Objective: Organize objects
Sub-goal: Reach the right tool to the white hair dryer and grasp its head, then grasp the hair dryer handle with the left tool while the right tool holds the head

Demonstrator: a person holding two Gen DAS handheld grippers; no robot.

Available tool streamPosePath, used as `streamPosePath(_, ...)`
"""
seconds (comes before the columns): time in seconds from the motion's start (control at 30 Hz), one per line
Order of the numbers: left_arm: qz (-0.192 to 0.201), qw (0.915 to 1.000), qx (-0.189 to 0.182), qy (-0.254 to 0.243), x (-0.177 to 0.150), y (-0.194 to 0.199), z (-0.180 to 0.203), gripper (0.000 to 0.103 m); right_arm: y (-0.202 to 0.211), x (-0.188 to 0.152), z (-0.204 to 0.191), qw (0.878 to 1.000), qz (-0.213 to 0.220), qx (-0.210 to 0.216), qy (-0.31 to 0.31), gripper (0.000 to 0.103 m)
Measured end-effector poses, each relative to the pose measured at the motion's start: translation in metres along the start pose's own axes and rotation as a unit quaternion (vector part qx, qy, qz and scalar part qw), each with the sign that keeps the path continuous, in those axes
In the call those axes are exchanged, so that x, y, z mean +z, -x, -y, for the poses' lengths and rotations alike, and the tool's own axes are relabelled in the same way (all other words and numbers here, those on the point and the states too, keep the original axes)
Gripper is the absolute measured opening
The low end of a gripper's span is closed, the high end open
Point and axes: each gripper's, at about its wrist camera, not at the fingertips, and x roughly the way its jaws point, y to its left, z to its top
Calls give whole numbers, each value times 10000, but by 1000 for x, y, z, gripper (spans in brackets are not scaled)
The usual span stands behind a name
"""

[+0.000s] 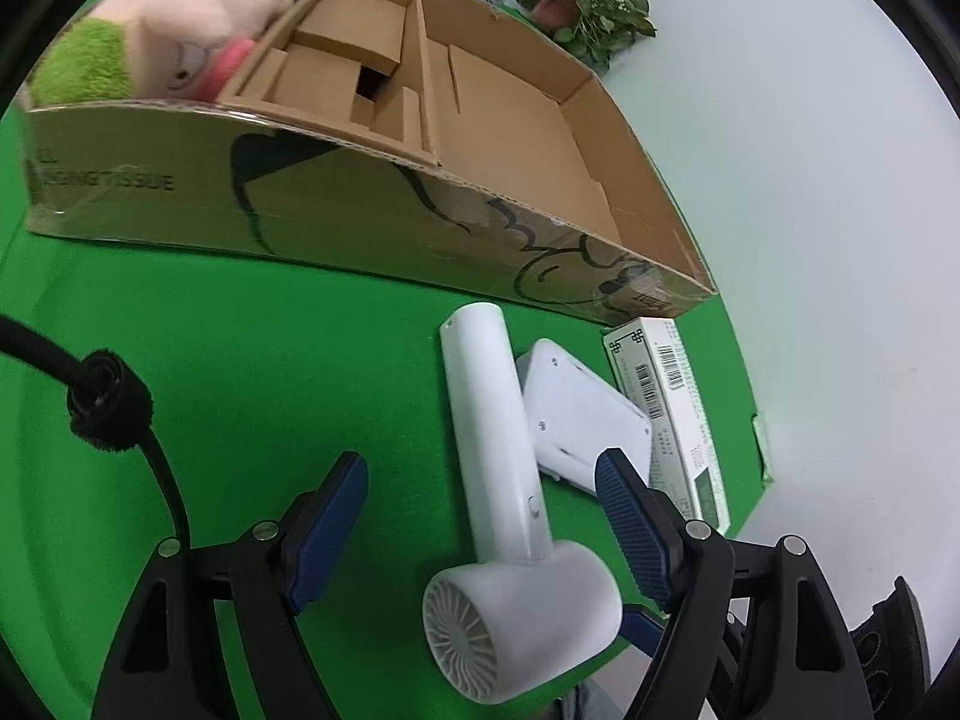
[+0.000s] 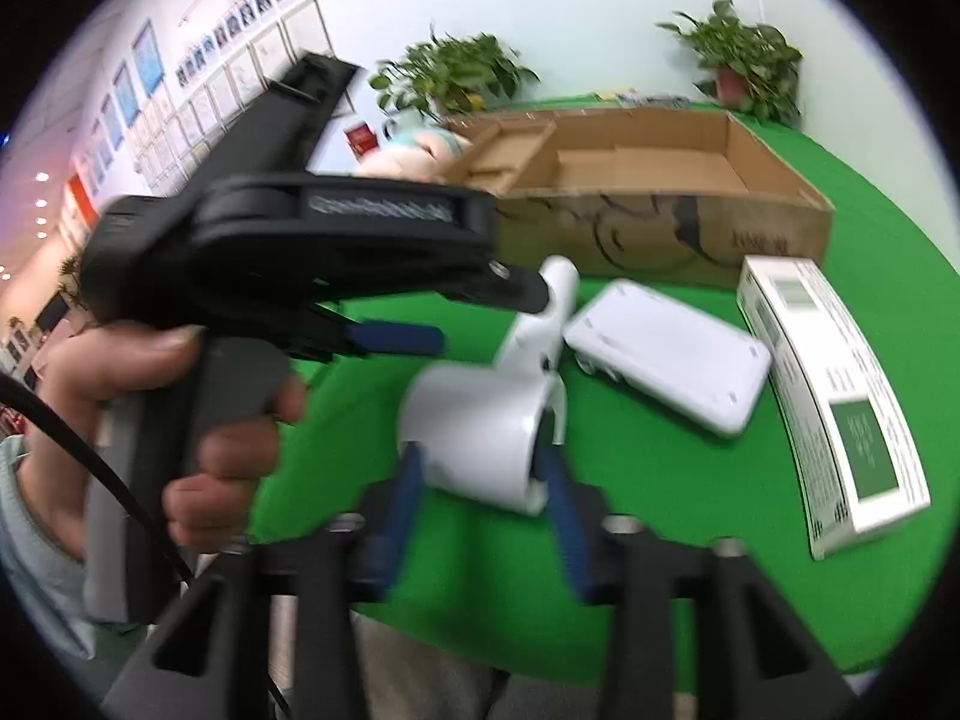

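White hair dryer [image 1: 510, 516] lies on green table [image 1: 252, 360], head end between pads of right tool [image 2: 480, 498]; pads sit at both sides of the barrel, contact unclear from blur. Left tool [image 1: 480, 540] is wide, gripping nothing, dryer handle between its fingers [image 1: 327, 534] without touching. Past the dryer: flat white device [image 1: 585, 414], then white carton [image 1: 666, 408]. Cardboard box [image 1: 480, 138] beyond, plush toy [image 1: 180, 30] at its left end.
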Motion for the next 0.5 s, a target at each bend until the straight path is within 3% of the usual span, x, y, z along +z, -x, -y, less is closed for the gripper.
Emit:
streamPosePath(0.07, -31, 9999, 84, -70, 5, -1, 0, 77, 0, 4, -5, 9999, 83, 58, 35, 67)
streamPosePath(0.13, -111, 9997, 157, -173, 10, -4, 0, 77, -4, 7, -13, 9997, 167, -52, 147, 80)
streamPosePath(0.27, -473, 9981, -25, -398, 12, -17, 2, 77, -20, 6, -16, 9989, 50, -361, 281, 80)
streamPosePath(0.37, -485, 9975, -38, -521, 12, -18, 5, 77, -26, 1, -16, 9986, -91, -457, 264, 77)
streamPosePath(0.4, -496, 9975, -72, -501, 13, -19, 4, 77, -26, 0, -16, 9980, -84, -555, 290, 64)
streamPosePath(0.5, -481, 9972, -129, -562, 12, -18, 5, 77, -25, -2, -17, 9973, -53, -643, 346, 60)
